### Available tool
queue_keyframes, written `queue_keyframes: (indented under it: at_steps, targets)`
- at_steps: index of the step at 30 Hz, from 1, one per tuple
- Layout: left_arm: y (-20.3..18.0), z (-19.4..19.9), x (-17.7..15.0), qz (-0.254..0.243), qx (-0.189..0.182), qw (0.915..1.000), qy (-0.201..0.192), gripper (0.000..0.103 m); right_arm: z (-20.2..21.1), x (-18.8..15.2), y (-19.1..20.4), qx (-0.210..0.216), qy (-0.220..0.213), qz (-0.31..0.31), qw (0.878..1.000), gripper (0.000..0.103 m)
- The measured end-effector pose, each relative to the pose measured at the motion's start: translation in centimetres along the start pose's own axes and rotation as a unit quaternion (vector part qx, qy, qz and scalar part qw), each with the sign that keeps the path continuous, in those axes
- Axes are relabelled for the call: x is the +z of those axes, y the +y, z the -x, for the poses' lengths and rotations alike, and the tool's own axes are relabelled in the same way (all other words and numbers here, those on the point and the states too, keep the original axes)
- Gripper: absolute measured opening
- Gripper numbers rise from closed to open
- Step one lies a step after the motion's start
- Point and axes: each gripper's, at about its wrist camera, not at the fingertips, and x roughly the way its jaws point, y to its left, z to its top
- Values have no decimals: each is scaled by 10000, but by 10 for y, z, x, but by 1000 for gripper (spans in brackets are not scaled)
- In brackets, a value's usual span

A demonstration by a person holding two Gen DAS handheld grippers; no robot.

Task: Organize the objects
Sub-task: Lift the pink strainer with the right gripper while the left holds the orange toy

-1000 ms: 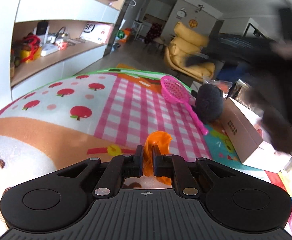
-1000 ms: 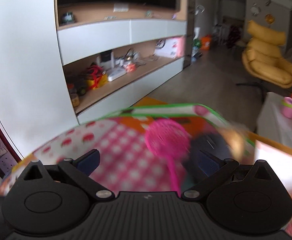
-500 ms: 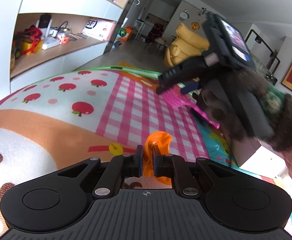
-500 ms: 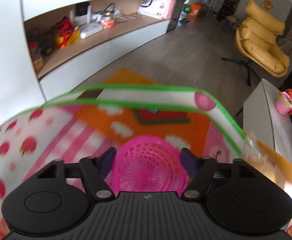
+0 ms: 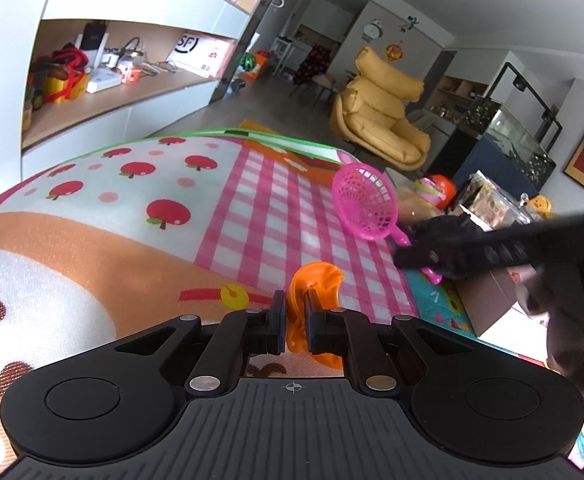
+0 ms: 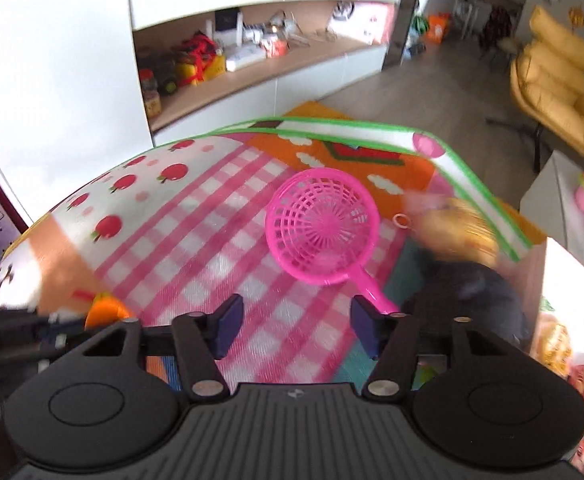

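**Orange toy clamped left, pink sieve loose ahead of right**

Left gripper [image 5: 294, 318]: low over the mat [image 5: 92, 248], tilted down, fingers together on an orange toy [image 5: 316, 284]. The toy sticks up past the fingertips; the lower part shows under the jaws.

Right gripper [image 6: 295, 324]: pitched down steeply over the pink check part of the mat, fingers apart, jaws have just been opening a bit. Nothing between the pads. Pink sieve [image 6: 321, 232] lies ahead of it, bowl facing up, handle running back past the right finger [image 6: 365, 330]; contact there is unclear, the view is smeared.

Around:
- dark plush [image 6: 471, 296] just right of the sieve handle, blurred
- yellowish thing [image 6: 461, 226] beyond the plush, at the mat's green edge, too blurred to name
- box [image 5: 491, 300] at the mat's right edge
- shelf [image 6: 252, 76] with clutter behind, yellow chair [image 5: 383, 120] further back

View differences:
- left view: right gripper shows side-on as a dark bar [image 5: 491, 244] crossing the sieve [image 5: 365, 206] handle, dark sleeve [image 5: 571, 340] behind it; sieve bowl looks tipped up off the mat there
- right view: left gripper [image 6: 58, 326] at the lower left edge, orange toy [image 6: 106, 308] at its tip, well apart from the sieve
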Motion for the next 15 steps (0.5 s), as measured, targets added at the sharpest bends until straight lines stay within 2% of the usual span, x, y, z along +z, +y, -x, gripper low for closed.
queue_keyframes:
  at_steps: [4,9,11,15]
  targets:
    - [0,0,0,1,-1,10000,1,11,7,-18,-8,129,-41,-99,9999,65]
    - [0,-1,0,9,3,10000,3,11,-9,-20,-15,-41,6,-237,9997,65]
    - [1,-1,0,19,1,10000,6,11,-17,-18,-16,-178,-103,-249,9995,65]
    - [2,-1,0,73,-8,10000,-4,11,-41,-7,-15,-617,-319,-126,9975,76]
